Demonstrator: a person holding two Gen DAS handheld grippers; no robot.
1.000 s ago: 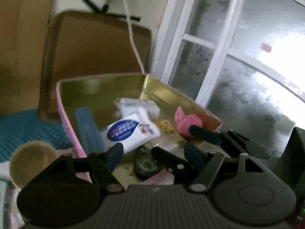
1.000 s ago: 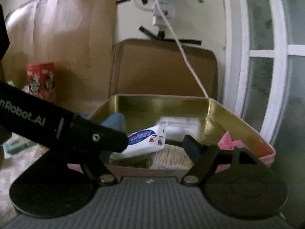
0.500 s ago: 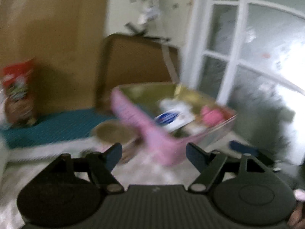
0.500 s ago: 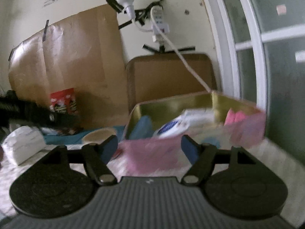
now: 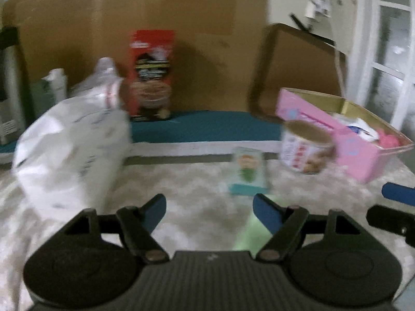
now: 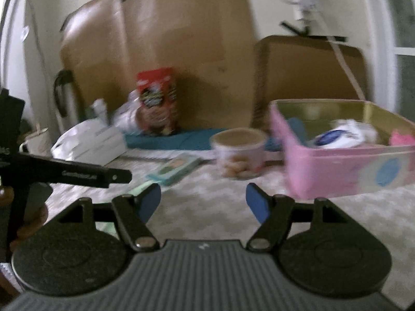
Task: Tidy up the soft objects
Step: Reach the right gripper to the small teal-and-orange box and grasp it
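A pink tin [image 5: 363,160] [image 6: 337,176] stands at the right on the pale fuzzy cover. A white and blue pack [image 6: 337,137] and a pink soft thing [image 6: 402,137] lie inside it. At the left sits a crumpled white bag [image 5: 70,150] [image 6: 88,142]. A flat teal packet [image 5: 249,173] [image 6: 176,168] lies mid-table, and a pale green piece [image 5: 249,233] shows under my left gripper's right finger. My left gripper [image 5: 208,210] is open and empty above the cover. My right gripper [image 6: 203,202] is open and empty too, left of the tin.
A printed paper tub [image 5: 306,150] [image 6: 241,153] stands just left of the tin. A red box [image 5: 151,72] stands on a teal mat [image 5: 207,127] against cardboard at the back. A metal flask [image 5: 10,85] is at far left. A window frame runs along the right.
Both views have swung left and drawn back from the pink tin, which now sits at the right. The white bag, red box and teal packet have come into view. Both grippers stay empty.
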